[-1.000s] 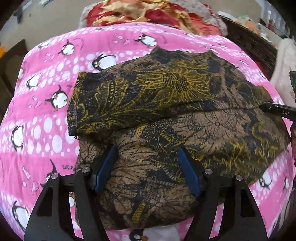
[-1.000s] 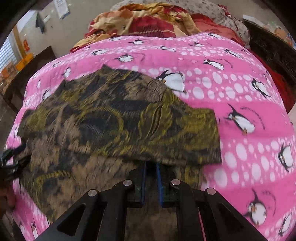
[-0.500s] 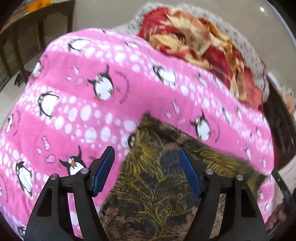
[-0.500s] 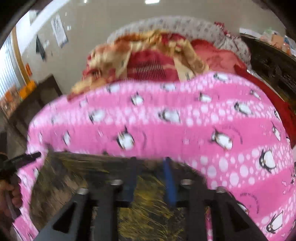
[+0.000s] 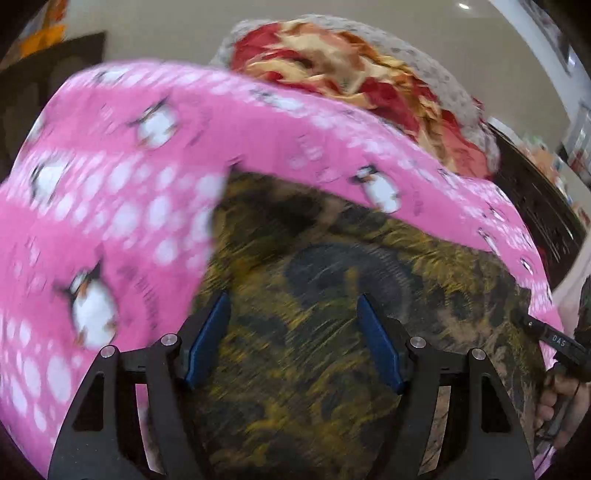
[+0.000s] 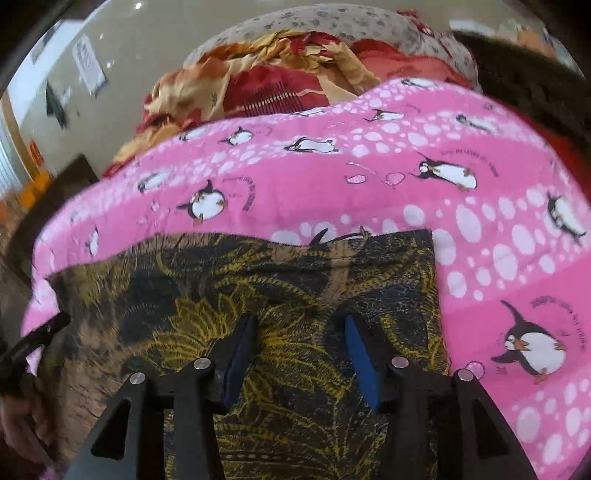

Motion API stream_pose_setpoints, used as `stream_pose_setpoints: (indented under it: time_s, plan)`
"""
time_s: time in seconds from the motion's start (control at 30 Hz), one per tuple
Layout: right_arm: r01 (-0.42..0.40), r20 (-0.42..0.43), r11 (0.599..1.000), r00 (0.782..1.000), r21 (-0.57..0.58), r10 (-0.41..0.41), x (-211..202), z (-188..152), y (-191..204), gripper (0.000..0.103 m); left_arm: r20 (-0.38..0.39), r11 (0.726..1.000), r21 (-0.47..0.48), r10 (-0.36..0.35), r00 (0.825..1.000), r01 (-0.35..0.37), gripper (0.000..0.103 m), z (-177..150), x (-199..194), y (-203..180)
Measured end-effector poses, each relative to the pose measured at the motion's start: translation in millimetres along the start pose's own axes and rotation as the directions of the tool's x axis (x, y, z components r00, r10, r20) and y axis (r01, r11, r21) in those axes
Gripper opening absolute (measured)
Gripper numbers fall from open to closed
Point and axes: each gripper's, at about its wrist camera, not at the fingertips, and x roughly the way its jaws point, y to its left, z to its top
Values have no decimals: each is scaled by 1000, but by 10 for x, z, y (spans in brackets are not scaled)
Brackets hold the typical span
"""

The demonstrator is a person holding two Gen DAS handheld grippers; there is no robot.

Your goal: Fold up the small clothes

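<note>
A dark brown and yellow batik garment [image 5: 325, 295] lies folded on the pink penguin blanket [image 5: 110, 192]. It also shows in the right wrist view [image 6: 258, 288], with its far edge straight across the blanket [image 6: 480, 229]. My left gripper [image 5: 293, 310] is open and empty above the garment's left part. My right gripper [image 6: 301, 332] is open and empty above the garment's right part. The right gripper's tip shows at the right edge of the left wrist view [image 5: 554, 338]. The left wrist view is blurred.
A heap of red and orange bedding [image 6: 277, 81] lies beyond the blanket, against a grey spotted cushion [image 6: 332, 22]. Dark wooden furniture [image 5: 546, 206] stands to the right. A dark bench [image 6: 55, 184] stands at the far left.
The right gripper was shut on the garment's near edge and carried it forward over the rest, then opened. The left gripper stayed open and swung forward over the garment.
</note>
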Motion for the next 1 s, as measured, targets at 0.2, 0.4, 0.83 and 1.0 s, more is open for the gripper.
stream_pose_setpoints:
  time_s: [0.2,0.4,0.83,1.0]
  plan:
    - [-13,-27,999,1000,-29,12,47,32,47,70,3,1000,8,17,1000,-17,72,-9,17,-6]
    - [21,-101,989,994,-147,-36,179,45,269,95,-1,1000,5,7,1000,-7,73,-31,41,-24]
    - [106,55,976,994,-189,-98,-1086,-753,757,64,26,978,153,-150,988,144,73,-675,-1058,-301]
    - [144,-42,979,988,-142,-151,-906,-1323,580,66,-218,944,305,-62,974,128,73,-1179,-666,-697]
